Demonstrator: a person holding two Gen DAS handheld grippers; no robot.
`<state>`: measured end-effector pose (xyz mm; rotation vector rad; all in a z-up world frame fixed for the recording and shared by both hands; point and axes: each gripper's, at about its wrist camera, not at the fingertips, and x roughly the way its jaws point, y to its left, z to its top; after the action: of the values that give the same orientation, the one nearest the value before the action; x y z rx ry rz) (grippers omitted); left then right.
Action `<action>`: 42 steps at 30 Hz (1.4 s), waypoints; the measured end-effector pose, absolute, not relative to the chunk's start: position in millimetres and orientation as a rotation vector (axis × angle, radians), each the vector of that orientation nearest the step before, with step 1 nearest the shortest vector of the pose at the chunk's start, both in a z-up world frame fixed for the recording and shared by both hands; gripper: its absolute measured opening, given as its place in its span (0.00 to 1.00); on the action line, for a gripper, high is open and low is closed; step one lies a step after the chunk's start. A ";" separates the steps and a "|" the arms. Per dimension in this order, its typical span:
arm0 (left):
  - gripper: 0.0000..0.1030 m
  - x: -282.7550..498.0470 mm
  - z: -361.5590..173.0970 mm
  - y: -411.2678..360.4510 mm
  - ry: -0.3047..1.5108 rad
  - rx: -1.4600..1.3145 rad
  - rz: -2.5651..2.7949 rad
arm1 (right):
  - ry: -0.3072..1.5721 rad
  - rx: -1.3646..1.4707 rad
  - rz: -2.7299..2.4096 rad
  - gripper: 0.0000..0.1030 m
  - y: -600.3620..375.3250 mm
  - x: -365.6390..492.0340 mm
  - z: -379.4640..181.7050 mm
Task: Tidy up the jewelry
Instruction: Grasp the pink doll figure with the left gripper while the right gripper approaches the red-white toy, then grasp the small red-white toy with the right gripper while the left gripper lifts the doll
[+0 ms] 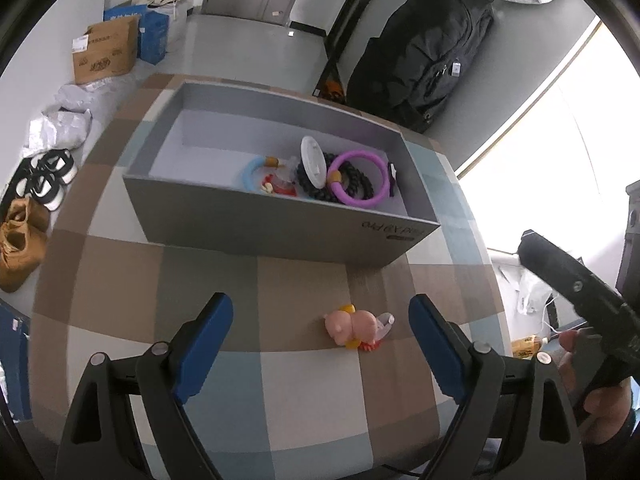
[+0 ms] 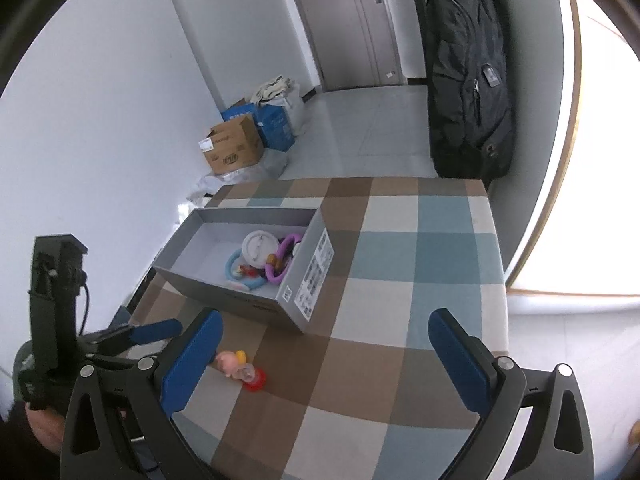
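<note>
Our left gripper (image 1: 320, 344) hangs with jaws apart over the pink charm (image 1: 354, 326), which lies loose on the checked surface (image 1: 304, 392) near the grey box's (image 1: 280, 232) front wall. We should centre it between the pads before clamping. Our right gripper (image 2: 324, 360) is also spread, holding nothing.

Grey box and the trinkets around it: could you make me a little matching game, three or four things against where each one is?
Things:
1. purple ring
2. pink pig charm
3. black backpack
4. brown cardboard carton

Places:
A. on the floor by the wall
B. inside the grey box
C. hanging behind the table's far edge
D. on the checked tablecloth, outside the box

Pairs: 1-B, 2-D, 3-C, 4-A
</note>
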<state>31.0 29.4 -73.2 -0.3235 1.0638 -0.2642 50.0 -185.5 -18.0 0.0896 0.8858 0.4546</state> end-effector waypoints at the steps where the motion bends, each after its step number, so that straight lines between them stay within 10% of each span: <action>1: 0.75 31.0 -75.6 30.5 1.073 -0.334 -0.265 | 0.885 0.092 0.455 1.00 -186.3 49.9 -17.7; 8: 0.62 34.0 -85.3 25.3 1.104 -0.359 -0.282 | 0.879 0.113 0.457 1.00 -191.6 49.6 -15.0; 14: 0.24 35.5 -89.6 17.6 1.139 -0.339 -0.325 | 0.879 0.120 0.458 1.00 -193.8 50.1 -14.1; 42: 0.23 31.4 -27.5 62.5 0.931 -0.500 -0.313 | 0.992 0.080 0.531 0.99 -173.6 45.1 -37.1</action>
<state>31.4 62.5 -27.5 -0.4997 0.9314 -0.3133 45.1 -173.6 -37.1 0.0804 0.9922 0.5311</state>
